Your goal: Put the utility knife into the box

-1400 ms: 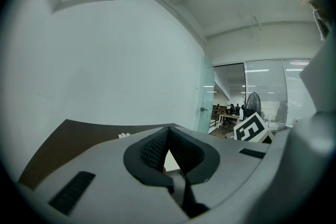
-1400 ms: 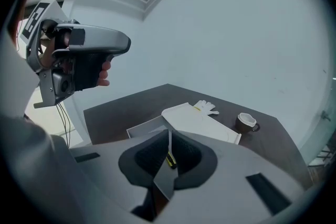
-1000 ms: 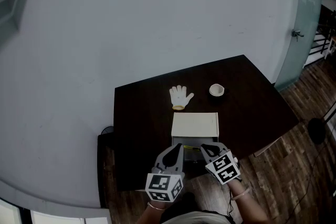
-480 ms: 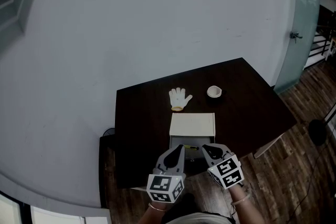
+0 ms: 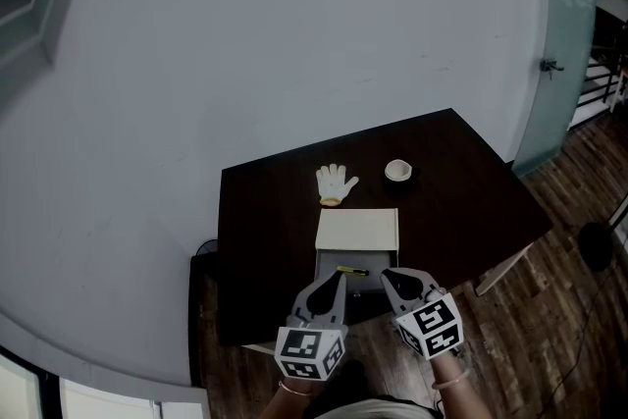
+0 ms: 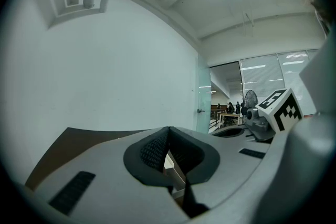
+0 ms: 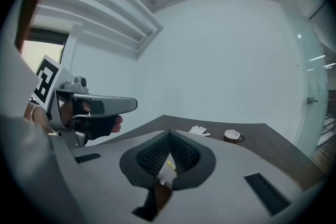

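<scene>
The box (image 5: pixel 334 292) stands open near the table's front edge, its cream lid (image 5: pixel 357 231) flipped back flat behind it. A yellow utility knife (image 5: pixel 351 270) lies inside the dark box. My left gripper (image 5: pixel 332 282) and right gripper (image 5: pixel 392 279) hover just in front of the box, at its left and right, both shut with nothing between the jaws. Beyond the tips of the right gripper (image 7: pixel 169 136) in its own view, a sliver of the yellow knife (image 7: pixel 170 166) shows. In its own view the left gripper (image 6: pixel 168 131) points at the box's lid (image 6: pixel 168 161).
A white glove (image 5: pixel 335 183) and a small white cup (image 5: pixel 397 171) lie at the back of the dark table (image 5: pixel 265 231). A grey wall stands behind the table. Wooden floor lies to the right and front.
Both grippers have drawn back a little toward the person, away from the box. The yellow knife now shows plainly inside it.
</scene>
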### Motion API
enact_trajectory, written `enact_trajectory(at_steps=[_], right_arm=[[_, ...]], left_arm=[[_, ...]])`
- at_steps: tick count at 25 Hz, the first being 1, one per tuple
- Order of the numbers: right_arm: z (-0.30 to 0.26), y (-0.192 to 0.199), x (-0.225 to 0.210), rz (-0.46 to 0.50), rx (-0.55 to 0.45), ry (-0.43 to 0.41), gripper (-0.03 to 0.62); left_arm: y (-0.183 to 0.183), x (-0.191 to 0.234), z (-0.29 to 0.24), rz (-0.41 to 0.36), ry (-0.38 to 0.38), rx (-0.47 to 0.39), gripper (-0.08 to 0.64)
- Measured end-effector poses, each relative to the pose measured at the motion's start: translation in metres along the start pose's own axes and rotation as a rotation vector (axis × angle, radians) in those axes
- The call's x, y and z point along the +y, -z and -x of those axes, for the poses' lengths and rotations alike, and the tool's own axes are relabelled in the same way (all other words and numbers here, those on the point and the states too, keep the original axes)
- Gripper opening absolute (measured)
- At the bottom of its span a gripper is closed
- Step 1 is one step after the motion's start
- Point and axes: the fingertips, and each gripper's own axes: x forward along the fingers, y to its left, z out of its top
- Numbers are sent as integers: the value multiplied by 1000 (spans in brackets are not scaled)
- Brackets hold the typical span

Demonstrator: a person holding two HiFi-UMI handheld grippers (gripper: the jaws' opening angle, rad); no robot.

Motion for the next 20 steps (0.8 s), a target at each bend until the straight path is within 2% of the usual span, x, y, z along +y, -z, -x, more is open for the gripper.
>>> enact_trajectory(at_steps=[20], right_arm=[[47, -23, 11, 18, -87, 33, 6]], left_arm=[[-11, -21, 22, -5, 1, -11, 18]])
